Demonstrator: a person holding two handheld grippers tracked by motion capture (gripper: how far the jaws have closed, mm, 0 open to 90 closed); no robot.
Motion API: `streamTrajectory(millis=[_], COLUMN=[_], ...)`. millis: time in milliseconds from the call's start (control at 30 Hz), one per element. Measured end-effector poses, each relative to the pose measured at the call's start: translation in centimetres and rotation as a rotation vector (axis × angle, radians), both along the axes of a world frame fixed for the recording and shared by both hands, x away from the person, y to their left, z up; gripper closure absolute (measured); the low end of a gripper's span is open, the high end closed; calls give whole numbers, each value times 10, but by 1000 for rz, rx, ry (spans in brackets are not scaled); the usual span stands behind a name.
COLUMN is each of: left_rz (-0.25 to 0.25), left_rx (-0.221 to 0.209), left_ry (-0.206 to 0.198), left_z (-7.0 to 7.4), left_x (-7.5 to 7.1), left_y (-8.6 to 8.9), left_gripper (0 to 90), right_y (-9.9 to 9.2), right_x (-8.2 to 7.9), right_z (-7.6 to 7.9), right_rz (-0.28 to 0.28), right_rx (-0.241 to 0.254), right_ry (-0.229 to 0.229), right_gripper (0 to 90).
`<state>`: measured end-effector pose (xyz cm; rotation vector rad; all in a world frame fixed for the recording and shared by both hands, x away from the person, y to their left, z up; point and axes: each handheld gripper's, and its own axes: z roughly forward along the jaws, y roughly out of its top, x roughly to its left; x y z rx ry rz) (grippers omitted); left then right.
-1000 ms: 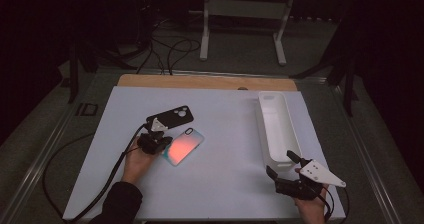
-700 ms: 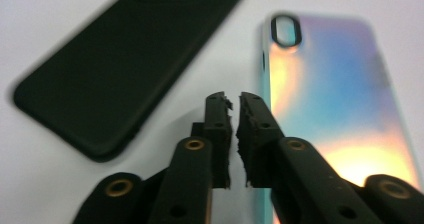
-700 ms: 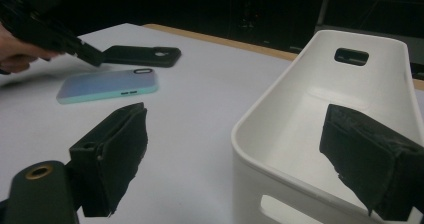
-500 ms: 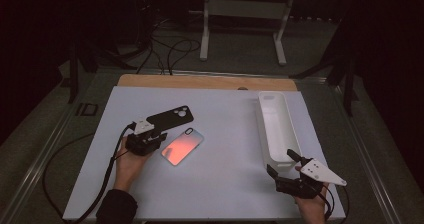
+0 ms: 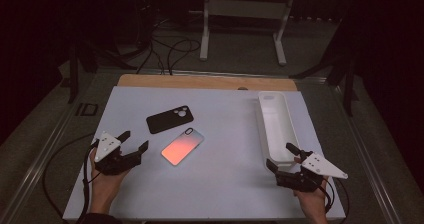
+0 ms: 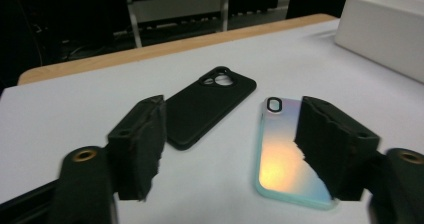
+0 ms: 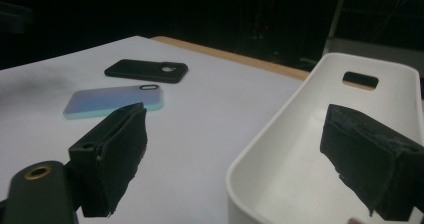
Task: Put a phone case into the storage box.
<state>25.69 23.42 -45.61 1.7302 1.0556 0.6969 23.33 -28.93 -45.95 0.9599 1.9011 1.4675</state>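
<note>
A black phone case (image 5: pixel 170 119) (image 6: pixel 212 104) (image 7: pixel 147 70) lies flat on the white table top, camera hole to the far right. Just in front of it lies an iridescent pink-blue phone case (image 5: pixel 183 146) (image 6: pixel 280 154) (image 7: pixel 112 101). My left gripper (image 5: pixel 135 139) (image 6: pixel 232 134) is held to the left of both cases, apart from them. Its jaws have just been opening and stand open with nothing between them. My right gripper (image 5: pixel 280 155) (image 7: pixel 240 134) is open at the near end of a long white tray (image 5: pixel 276 124) (image 7: pixel 280 139), empty-jawed.
The tray (image 6: pixel 380 24) runs front to back along the table's right side and looks empty. A wooden strip (image 5: pixel 205 81) borders the table's far edge. Cables and a metal stand (image 5: pixel 245 14) are on the floor beyond. A cable trails off the left gripper past the table's left edge.
The left gripper has drawn back to the left and toward the person, away from the two cases, and its jaws have gone from shut to open. The right gripper has stayed put.
</note>
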Motion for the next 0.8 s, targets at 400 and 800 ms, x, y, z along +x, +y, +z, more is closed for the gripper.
streamTrajectory(millis=[400,800], left_rz=[-4,-15], left_rx=[15,44], left_ry=[-5,29], left_z=[-5,-3], left_x=[-27,-28], left_y=[8,11], left_gripper=[107,0], right_y=[-4,-5], right_x=[8,1], right_z=[-1,-7], right_rz=[-9,-24], right_rx=[41,38], right_ry=[17,7], right_gripper=[107,106])
